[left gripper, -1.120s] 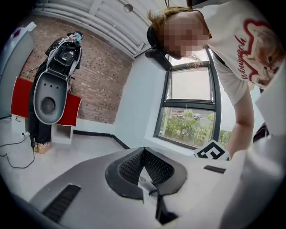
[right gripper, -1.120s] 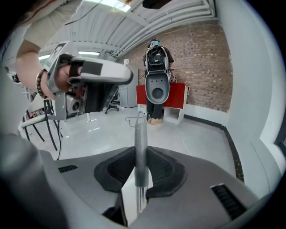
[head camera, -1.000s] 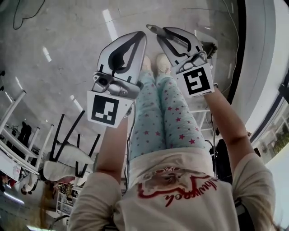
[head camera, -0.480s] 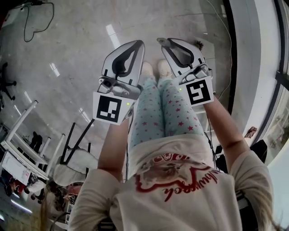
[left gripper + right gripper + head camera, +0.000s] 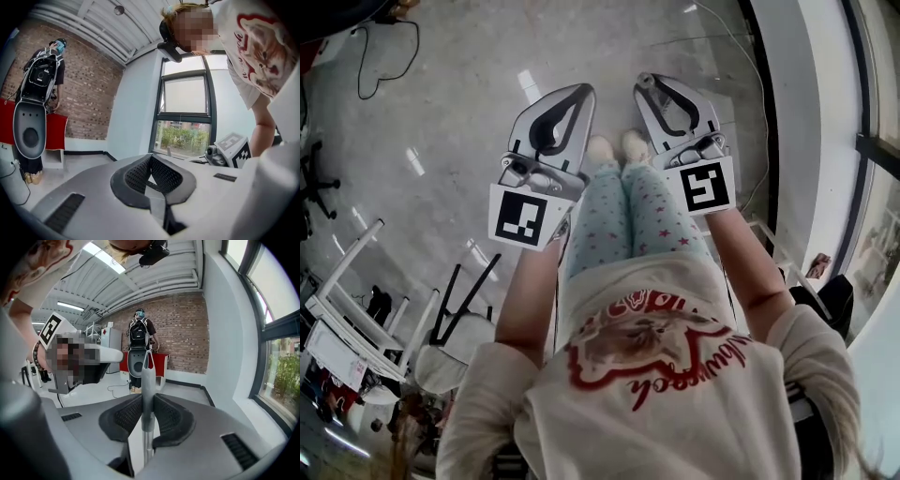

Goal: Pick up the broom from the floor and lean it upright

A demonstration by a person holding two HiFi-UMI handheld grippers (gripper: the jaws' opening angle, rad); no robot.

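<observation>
The broom shows only as a slim grey handle (image 5: 147,380). It stands upright between the pads of my right gripper (image 5: 147,401), which is shut on it, and its pointed loop end rises above the jaws. In the head view the right gripper (image 5: 649,84) is held high over the floor, in front of the person's feet (image 5: 614,148). The brush head is hidden there. Beside it, my left gripper (image 5: 579,94) is at the same height with its tips together and nothing between them. The left gripper view shows those pads (image 5: 136,176) meeting and empty.
A person with a backpack (image 5: 139,333) stands by a red cabinet (image 5: 161,364) at the brick wall. A tall window (image 5: 185,112) and a white wall ledge (image 5: 806,141) lie to the right. White tables and dark-legged chairs (image 5: 441,319) stand at the left, and a cable (image 5: 384,56) lies on the floor.
Both grippers have risen together, the right one carrying the handle up. The dark brush head seen beside the right gripper earlier has gone out of sight.
</observation>
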